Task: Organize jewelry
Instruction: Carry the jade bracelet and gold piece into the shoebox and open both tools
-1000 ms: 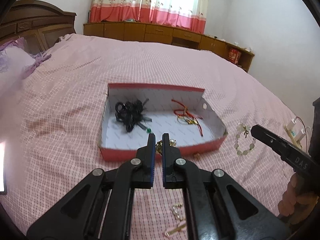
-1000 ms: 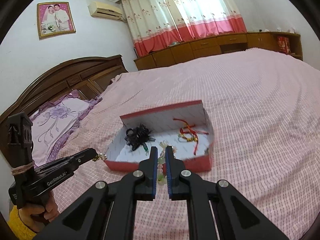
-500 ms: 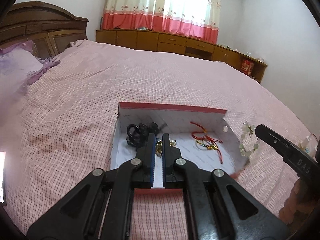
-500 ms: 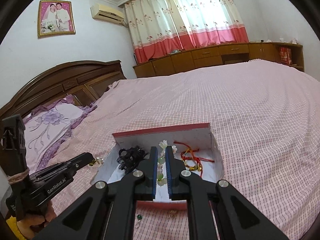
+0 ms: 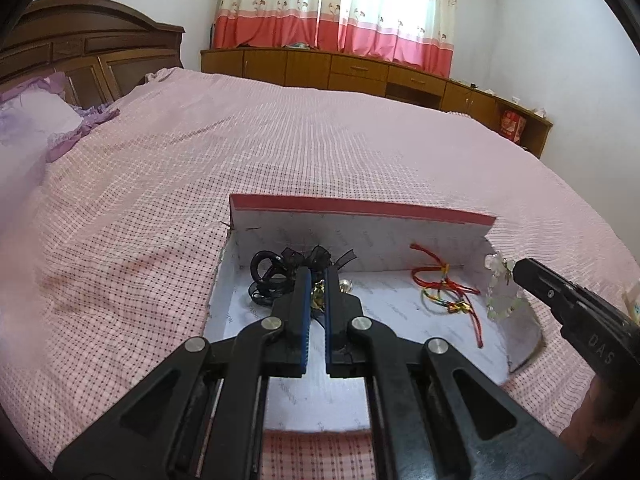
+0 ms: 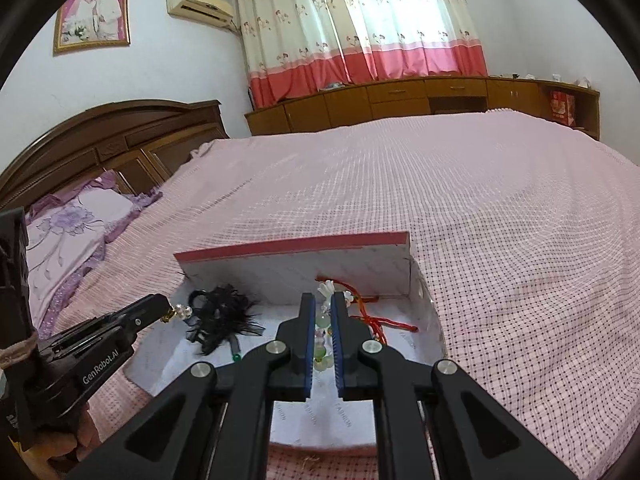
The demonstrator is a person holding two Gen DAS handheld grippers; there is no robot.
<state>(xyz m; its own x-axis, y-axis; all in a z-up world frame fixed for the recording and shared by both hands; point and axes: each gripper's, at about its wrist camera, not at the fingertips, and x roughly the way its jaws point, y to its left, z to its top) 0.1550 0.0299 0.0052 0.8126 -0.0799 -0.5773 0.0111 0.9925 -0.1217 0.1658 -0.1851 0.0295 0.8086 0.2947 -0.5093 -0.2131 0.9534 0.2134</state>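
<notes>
A red box (image 5: 360, 209) with a white inside lies open on the pink bedspread. In it are black hair ties (image 5: 276, 276) at the left and a red string bracelet (image 5: 444, 292) at the right. My left gripper (image 5: 317, 274) hangs over the box's left middle, shut on a small gold and pearl piece (image 5: 319, 292). The right wrist view shows that piece (image 6: 178, 313) at the left gripper's tip (image 6: 160, 304). My right gripper (image 6: 322, 300) is shut on a pale green bead bracelet (image 6: 322, 336), over the right half of the box (image 6: 292, 250). From the left wrist view, the bracelet (image 5: 500, 292) dangles at the box's right wall.
A purple pillow (image 6: 72, 220) and a dark wooden headboard (image 6: 120, 136) are at the left. Low wooden cabinets (image 6: 400, 100) under pink curtains run along the far wall. A small green item (image 6: 237, 357) lies on the box floor. Pink bedspread (image 6: 520, 240) stretches around the box.
Both grippers have moved forward and slightly down, from in front of the box to over its inside, each still shut on its piece. The box now looks nearer and larger.
</notes>
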